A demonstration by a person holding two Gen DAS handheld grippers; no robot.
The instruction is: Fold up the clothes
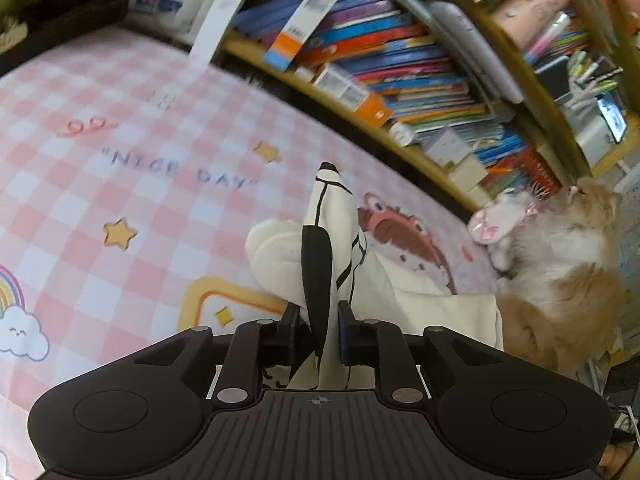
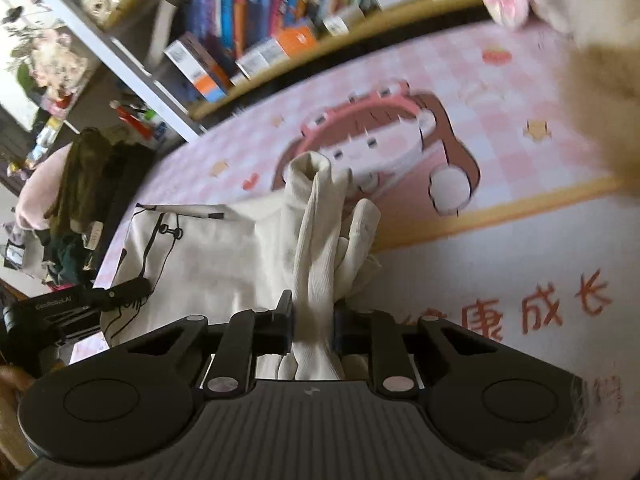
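Note:
A cream garment with black line print (image 1: pixel 340 236) lies bunched on a pink checked mat (image 1: pixel 140 184). My left gripper (image 1: pixel 319 320) is shut on a raised fold of it, and the cloth stands up between the fingers. In the right wrist view the same cream garment (image 2: pixel 200 256) spreads flat to the left, and its ribbed part (image 2: pixel 316 240) rises in a ridge. My right gripper (image 2: pixel 313 316) is shut on that ribbed cloth. The other gripper's black body (image 2: pixel 80 304) shows at the garment's left edge.
An orange and white cat (image 1: pixel 560 264) lies on the mat's right side, close to the garment, and its fur (image 2: pixel 600 100) fills the upper right of the right wrist view. A low wooden bookshelf (image 1: pixel 400 80) packed with books borders the mat's far edge. Dark clothes (image 2: pixel 80 184) pile at the left.

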